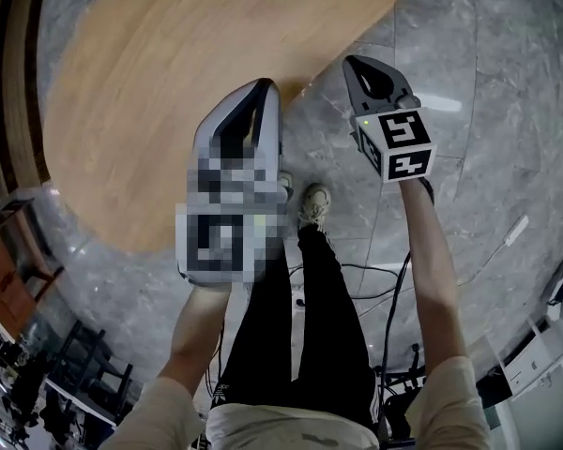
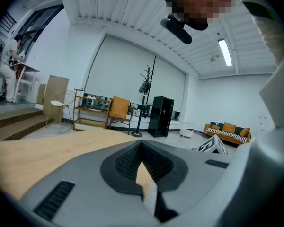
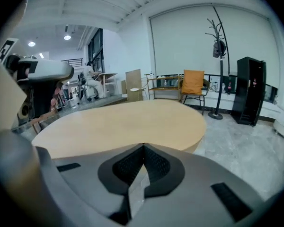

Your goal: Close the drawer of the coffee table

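Observation:
The coffee table (image 1: 197, 54) is an oval with a light wooden top, filling the upper left of the head view. No drawer shows in any view. My left gripper (image 1: 263, 84) hangs over the table's near edge with its jaws closed tip to tip and nothing between them. My right gripper (image 1: 349, 61) is just off the table's right edge, above the floor, also shut and empty. In the left gripper view the left gripper (image 2: 142, 142) points across the tabletop (image 2: 42, 150). The right gripper (image 3: 143, 145) looks over the tabletop (image 3: 123, 122) too.
The person's legs and shoes (image 1: 314, 204) stand on grey marble floor beside the table, with cables (image 1: 375, 289) behind. Dark wooden furniture (image 1: 9, 261) sits at the left. Across the room are an orange chair (image 3: 193, 86), a coat stand (image 3: 220, 51), a black cabinet (image 3: 248, 91) and a sofa (image 2: 227, 130).

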A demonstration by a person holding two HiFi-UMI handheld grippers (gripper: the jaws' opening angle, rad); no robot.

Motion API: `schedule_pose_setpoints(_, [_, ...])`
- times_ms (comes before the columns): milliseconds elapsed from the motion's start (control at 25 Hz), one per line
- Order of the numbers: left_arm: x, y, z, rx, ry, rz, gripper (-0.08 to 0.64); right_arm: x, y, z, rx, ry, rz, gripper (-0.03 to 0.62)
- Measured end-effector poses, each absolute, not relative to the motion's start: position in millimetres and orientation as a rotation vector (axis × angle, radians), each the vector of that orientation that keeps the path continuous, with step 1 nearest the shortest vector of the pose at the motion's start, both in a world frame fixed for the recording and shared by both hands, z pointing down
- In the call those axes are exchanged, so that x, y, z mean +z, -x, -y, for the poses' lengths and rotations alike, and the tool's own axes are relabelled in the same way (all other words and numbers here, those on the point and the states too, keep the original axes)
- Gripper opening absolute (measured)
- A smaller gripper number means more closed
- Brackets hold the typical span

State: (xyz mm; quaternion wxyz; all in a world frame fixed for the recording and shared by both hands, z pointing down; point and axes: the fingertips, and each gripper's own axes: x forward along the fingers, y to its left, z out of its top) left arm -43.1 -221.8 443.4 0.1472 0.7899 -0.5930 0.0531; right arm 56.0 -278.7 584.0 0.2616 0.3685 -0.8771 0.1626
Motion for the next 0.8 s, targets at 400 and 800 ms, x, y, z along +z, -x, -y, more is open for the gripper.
schedule_pose_setpoints(400, [221, 50, 229, 0.033, -2.376, 1.733, 0.008, 275, -48, 262, 0.246, -1.457, 2.426, 0.006])
schedule_pose_setpoints(800, [68, 4, 154, 0.059, -2.483, 1.638, 0.008, 61, -93, 145, 0.217, -1.832, 2.382, 0.006])
